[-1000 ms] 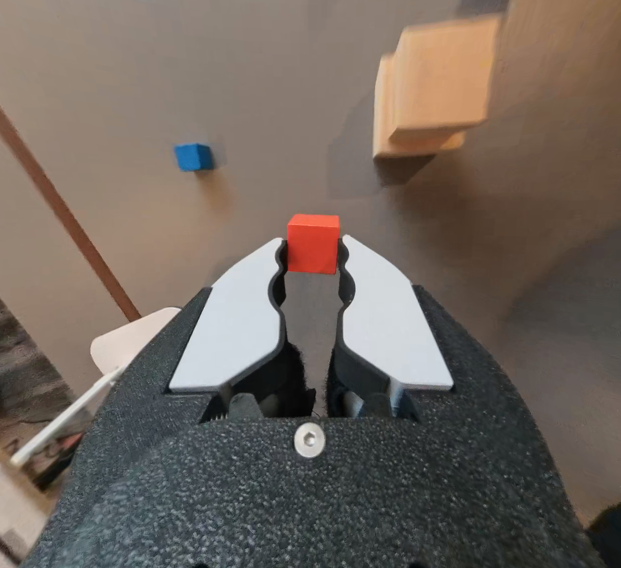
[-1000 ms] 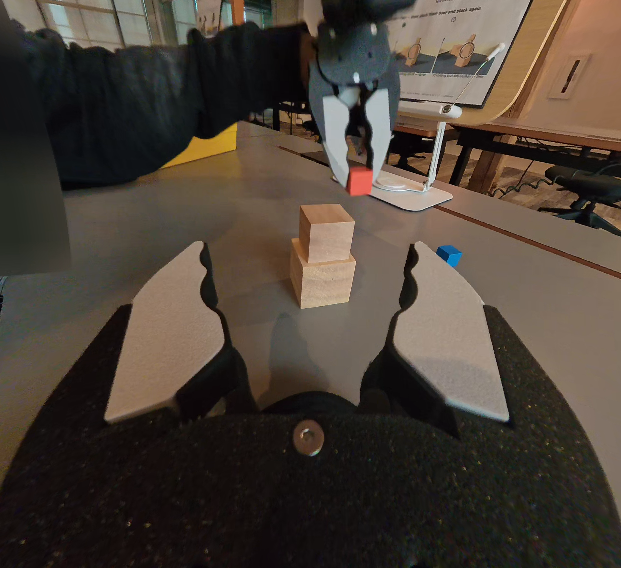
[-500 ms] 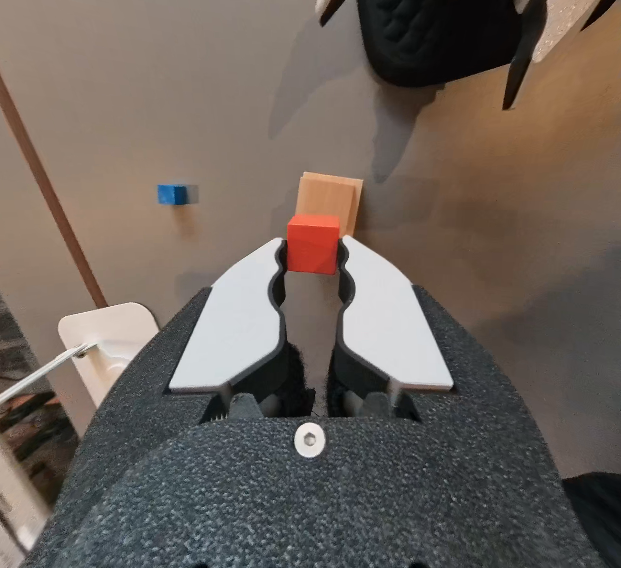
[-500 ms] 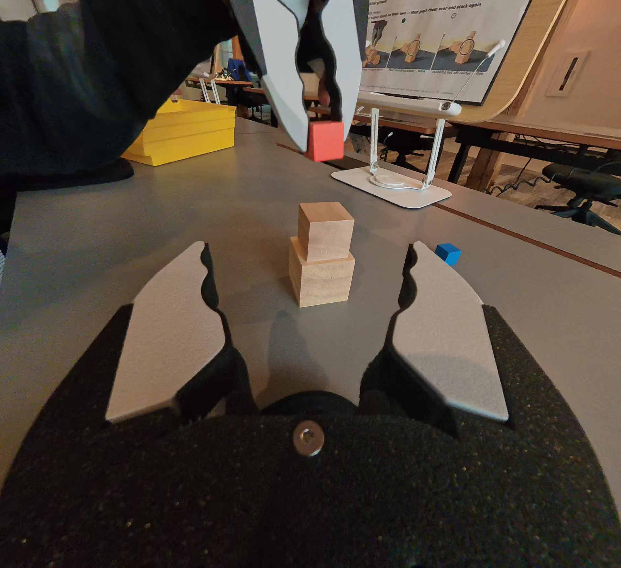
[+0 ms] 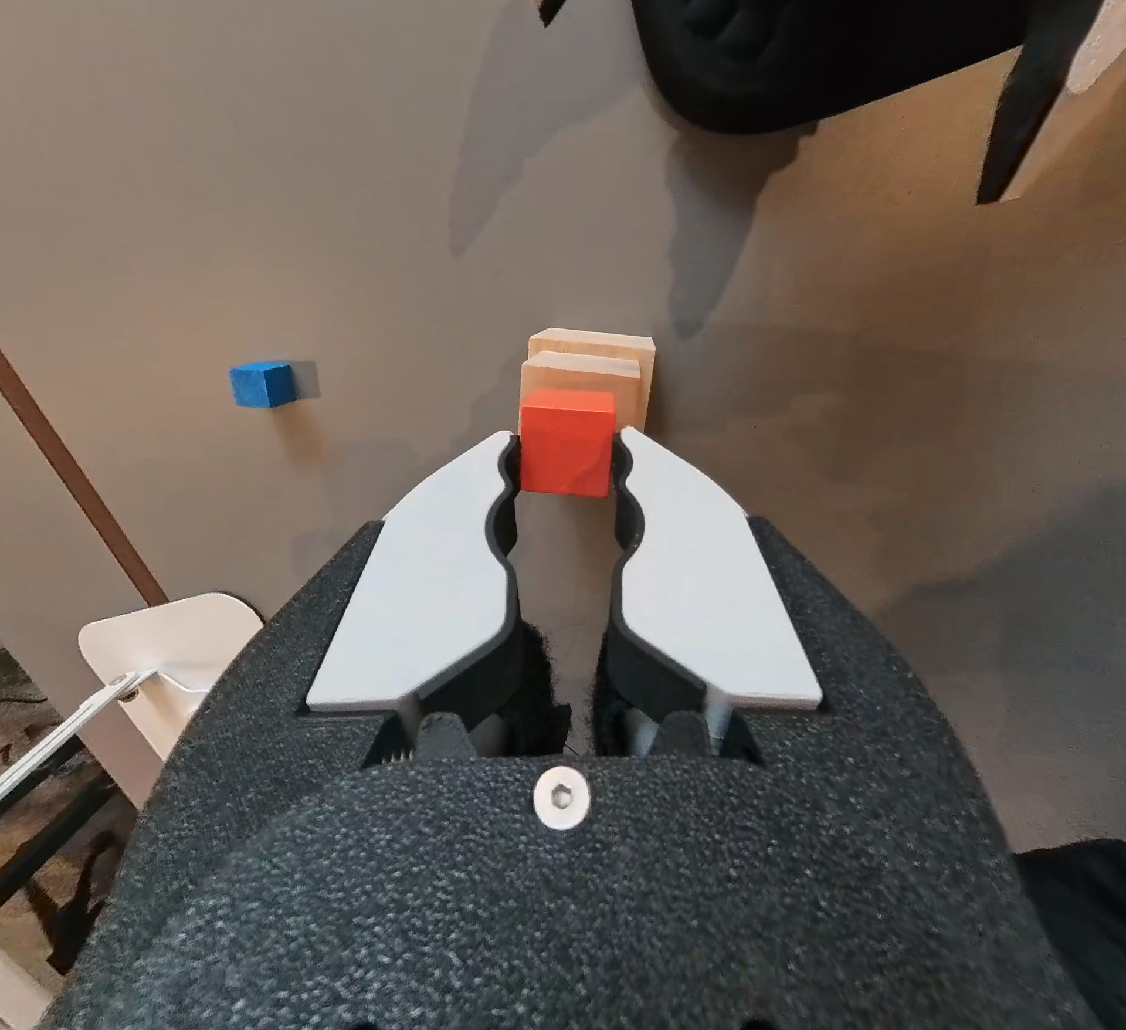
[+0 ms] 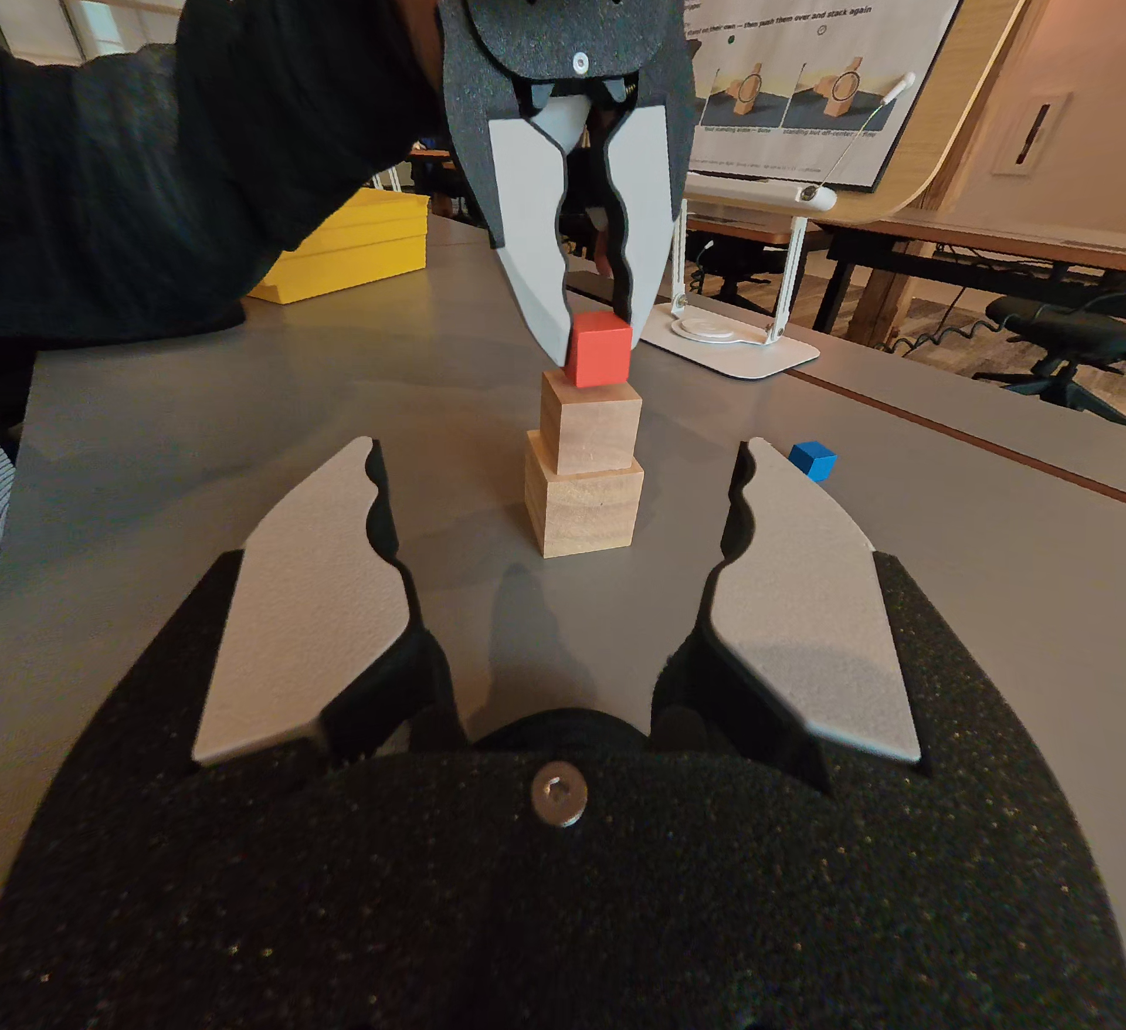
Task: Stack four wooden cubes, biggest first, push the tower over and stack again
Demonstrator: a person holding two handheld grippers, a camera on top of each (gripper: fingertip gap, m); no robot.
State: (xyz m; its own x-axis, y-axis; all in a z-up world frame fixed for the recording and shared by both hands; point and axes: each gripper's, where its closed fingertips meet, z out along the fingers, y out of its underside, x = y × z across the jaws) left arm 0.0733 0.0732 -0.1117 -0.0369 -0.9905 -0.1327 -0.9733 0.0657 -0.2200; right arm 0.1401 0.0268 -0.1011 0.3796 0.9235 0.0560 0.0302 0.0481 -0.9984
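Two plain wooden cubes stand stacked on the grey table: the big cube [image 6: 584, 513] below, the smaller cube [image 6: 590, 425] on top. My left gripper [image 5: 566, 446] is shut on a red cube [image 5: 566, 440] and points straight down over the stack. In the right wrist view the left gripper [image 6: 594, 345] holds the red cube [image 6: 598, 348] at the top face of the upper wooden cube; I cannot tell whether it touches. A small blue cube [image 6: 813, 459] lies alone on the table, also in the left wrist view [image 5: 262, 386]. My right gripper [image 6: 560, 495] is open and empty, near the stack.
A white stand with a flat base [image 6: 740, 339] sits behind the stack. Yellow trays [image 6: 356, 245] lie at the back left. A brown seam [image 6: 950, 428] runs across the table. A person's dark sleeve [image 6: 183, 160] reaches in from the left.
My left gripper has carried the red cube over the wooden stack and lowered it to the top cube. My right gripper has stayed open and still.
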